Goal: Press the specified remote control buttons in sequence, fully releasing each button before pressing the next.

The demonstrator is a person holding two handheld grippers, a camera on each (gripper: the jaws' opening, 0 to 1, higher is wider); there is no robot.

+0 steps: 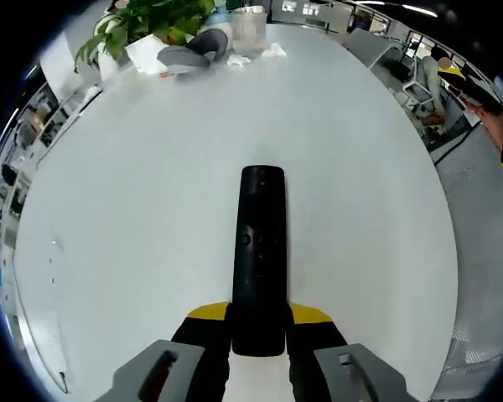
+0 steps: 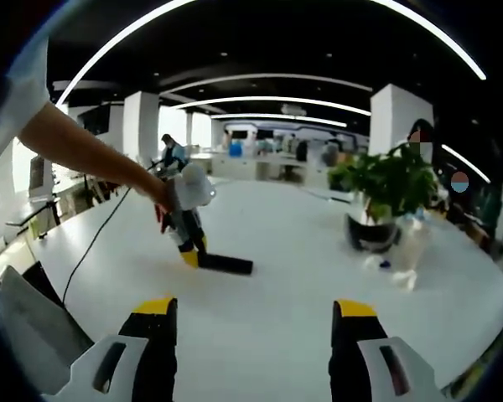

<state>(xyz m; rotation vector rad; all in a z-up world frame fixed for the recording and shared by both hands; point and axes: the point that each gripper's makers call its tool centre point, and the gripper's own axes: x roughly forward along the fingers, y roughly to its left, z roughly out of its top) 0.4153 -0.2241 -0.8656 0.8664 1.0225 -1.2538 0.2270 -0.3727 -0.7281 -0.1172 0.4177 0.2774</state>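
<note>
A long black remote control (image 1: 261, 251) lies lengthwise on the white table (image 1: 134, 209), its near end clamped between the yellow-tipped jaws of my left gripper (image 1: 260, 322), which is shut on it. In the right gripper view the same remote (image 2: 228, 265) sticks out of the left gripper (image 2: 191, 255), which a person's outstretched arm (image 2: 84, 151) holds low over the table. My right gripper (image 2: 256, 310) is open with nothing between its jaws, well short of the remote and above the tabletop.
At the table's far end stand a potted plant (image 1: 151, 21), a grey cap-like object (image 1: 193, 52), a clear container (image 1: 247, 25) and crumpled tissues (image 1: 272, 50). The plant (image 2: 390, 188) stands right of the remote. Office desks and people lie beyond.
</note>
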